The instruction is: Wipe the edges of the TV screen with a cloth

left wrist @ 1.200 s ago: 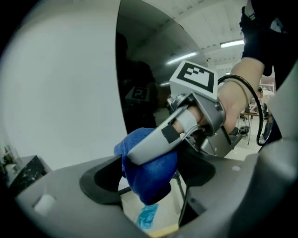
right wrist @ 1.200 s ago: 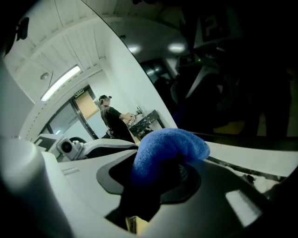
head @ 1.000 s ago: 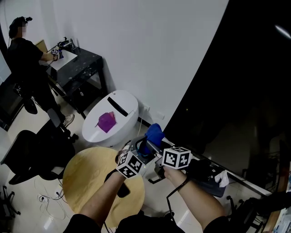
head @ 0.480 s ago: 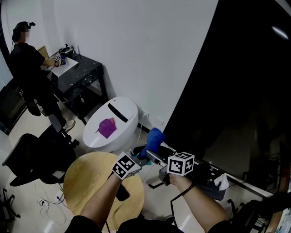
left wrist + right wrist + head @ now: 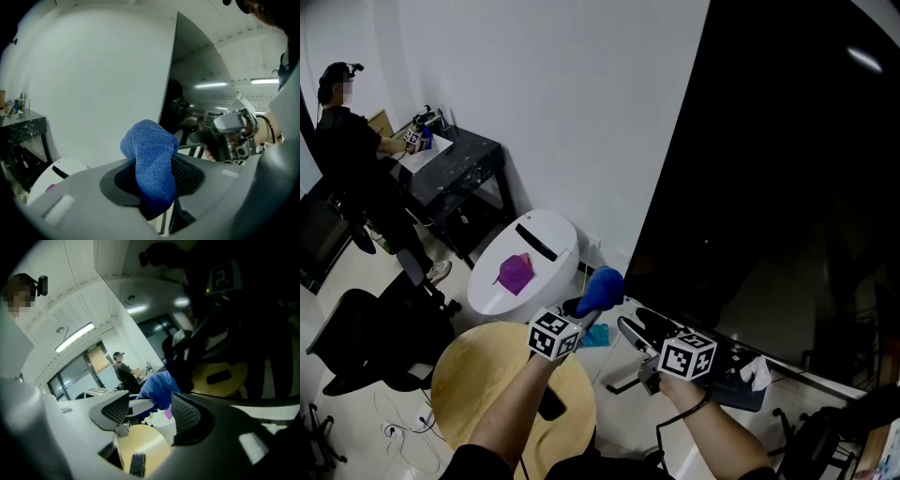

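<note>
**Blue cloth [image 5: 602,287] at the lower left corner of the TV screen [image 5: 787,187]**

The left hand-held gripper [image 5: 152,174] is clamped on the cloth, whose bunched top stands above the jaws, just beside the screen's lower left corner; whether the two touch cannot be made out. The right hand-held gripper [image 5: 630,328] — jaws opening, nothing between them — is held near the cloth, below the screen's bottom edge.

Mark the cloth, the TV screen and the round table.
cloth [image 5: 151,157]: left gripper view, middle of the blue fold.
TV screen [image 5: 787,169]: head view, middle of the black panel.
table [image 5: 483,375]: head view, bare part of the yellow top.
</note>
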`<state>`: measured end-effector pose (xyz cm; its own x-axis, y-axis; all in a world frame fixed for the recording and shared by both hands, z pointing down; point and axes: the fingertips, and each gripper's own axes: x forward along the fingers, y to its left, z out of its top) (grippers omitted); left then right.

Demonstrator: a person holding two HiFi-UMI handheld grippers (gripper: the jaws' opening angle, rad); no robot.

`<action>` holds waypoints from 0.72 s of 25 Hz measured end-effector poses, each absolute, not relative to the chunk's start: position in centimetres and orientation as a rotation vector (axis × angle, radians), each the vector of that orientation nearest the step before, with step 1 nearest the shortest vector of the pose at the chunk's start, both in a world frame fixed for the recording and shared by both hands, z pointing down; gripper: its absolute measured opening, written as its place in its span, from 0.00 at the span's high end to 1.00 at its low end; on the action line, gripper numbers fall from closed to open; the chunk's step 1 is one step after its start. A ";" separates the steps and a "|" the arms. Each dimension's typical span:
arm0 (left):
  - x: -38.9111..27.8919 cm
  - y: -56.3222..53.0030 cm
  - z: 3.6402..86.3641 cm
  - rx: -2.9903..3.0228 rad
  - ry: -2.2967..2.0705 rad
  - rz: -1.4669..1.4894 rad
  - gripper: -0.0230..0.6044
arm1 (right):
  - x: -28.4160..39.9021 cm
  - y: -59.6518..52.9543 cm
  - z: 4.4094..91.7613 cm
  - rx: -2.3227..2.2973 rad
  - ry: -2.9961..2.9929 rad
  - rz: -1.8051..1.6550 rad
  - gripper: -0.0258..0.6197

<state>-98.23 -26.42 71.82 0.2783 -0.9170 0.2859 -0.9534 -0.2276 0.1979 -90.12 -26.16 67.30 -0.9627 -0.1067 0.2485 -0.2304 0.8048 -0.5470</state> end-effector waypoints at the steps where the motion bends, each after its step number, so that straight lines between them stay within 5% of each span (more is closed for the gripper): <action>1: -98.2 -26.6 71.9 2.210 -1.714 0.181 0.75 | -89.0 -26.1 67.0 0.283 -2.795 0.875 0.51; 6: -101.5 -28.5 72.0 2.214 -1.706 0.276 0.75 | -88.8 -26.7 66.3 0.359 -2.794 0.880 0.51; 18: -96.2 -31.2 67.1 2.426 -1.678 0.303 0.75 | -84.8 -28.9 62.1 0.409 -2.902 0.799 0.51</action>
